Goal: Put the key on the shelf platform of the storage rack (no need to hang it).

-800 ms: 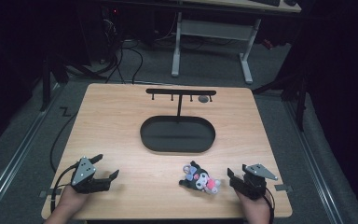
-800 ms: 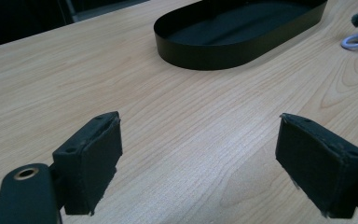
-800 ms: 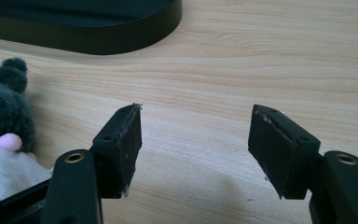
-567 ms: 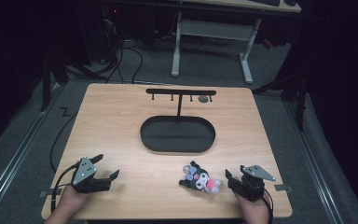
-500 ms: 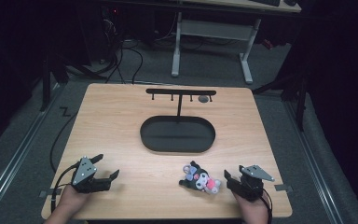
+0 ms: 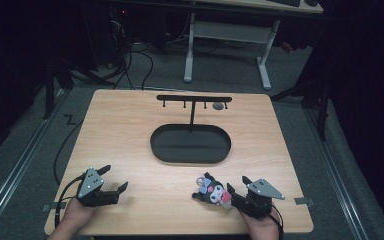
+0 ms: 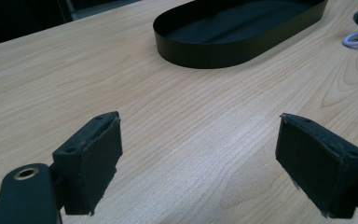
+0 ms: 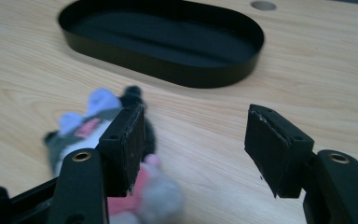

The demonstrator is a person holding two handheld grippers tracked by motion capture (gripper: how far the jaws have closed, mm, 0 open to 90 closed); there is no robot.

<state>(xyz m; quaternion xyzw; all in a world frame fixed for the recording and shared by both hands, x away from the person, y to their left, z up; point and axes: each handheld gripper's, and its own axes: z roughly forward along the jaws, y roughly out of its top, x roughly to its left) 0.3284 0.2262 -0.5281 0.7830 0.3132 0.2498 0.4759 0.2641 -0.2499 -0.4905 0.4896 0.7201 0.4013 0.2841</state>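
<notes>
Right tongs [image 6: 236, 192] open, plush toy [image 6: 211, 190] just beside one jaw, ungripped. Left tongs [image 6: 114, 179] open, over bare desk [image 6: 130, 130].

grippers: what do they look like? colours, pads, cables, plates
Both are black handheld units. The left gripper and the right gripper each carry a grey three-cornered plate on top, dotted with small dark marks. Jaws end in blocky black pads with worn edges; brass-coloured rings sit in the jaw arms. A black cable trails from the left one.
</notes>
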